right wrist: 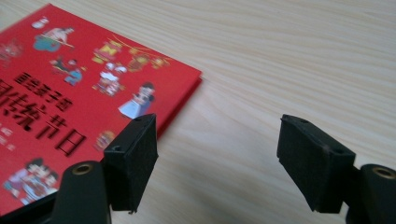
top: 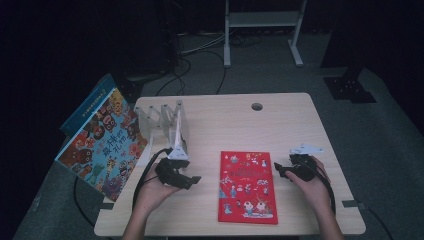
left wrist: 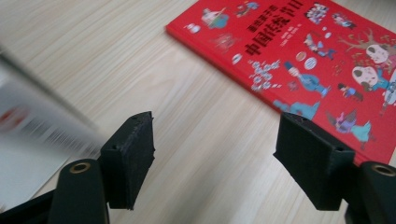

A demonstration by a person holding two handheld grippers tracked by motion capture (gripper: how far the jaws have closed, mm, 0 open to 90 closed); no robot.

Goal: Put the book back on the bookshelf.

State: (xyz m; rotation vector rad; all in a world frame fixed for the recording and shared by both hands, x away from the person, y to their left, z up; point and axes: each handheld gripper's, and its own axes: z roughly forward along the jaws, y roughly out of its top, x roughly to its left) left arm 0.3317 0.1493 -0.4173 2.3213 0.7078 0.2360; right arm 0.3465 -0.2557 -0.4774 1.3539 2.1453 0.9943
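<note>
A red picture book [top: 247, 186] lies flat on the wooden table [top: 280, 120], cover up. My left gripper [top: 192, 180] hovers just left of it, jaws pointing toward the book. In the left gripper view, the left gripper [left wrist: 215, 149] is open over bare wood, with the red book [left wrist: 303, 60] ahead and to the right. My right gripper [top: 280, 170] sits at the book's right edge. The right gripper view has the right gripper [right wrist: 217, 154] open with nothing between its pads, and the book's corner [right wrist: 70, 93] beside its left jaw.
A clear slotted book rack [top: 155, 117] stands at the table's back left with a white book [top: 177, 137] in it, blurred in the left gripper view [left wrist: 32, 135]. A large colourful book [top: 102, 145] leans off the left edge. A cable hole [top: 257, 106] is at the back.
</note>
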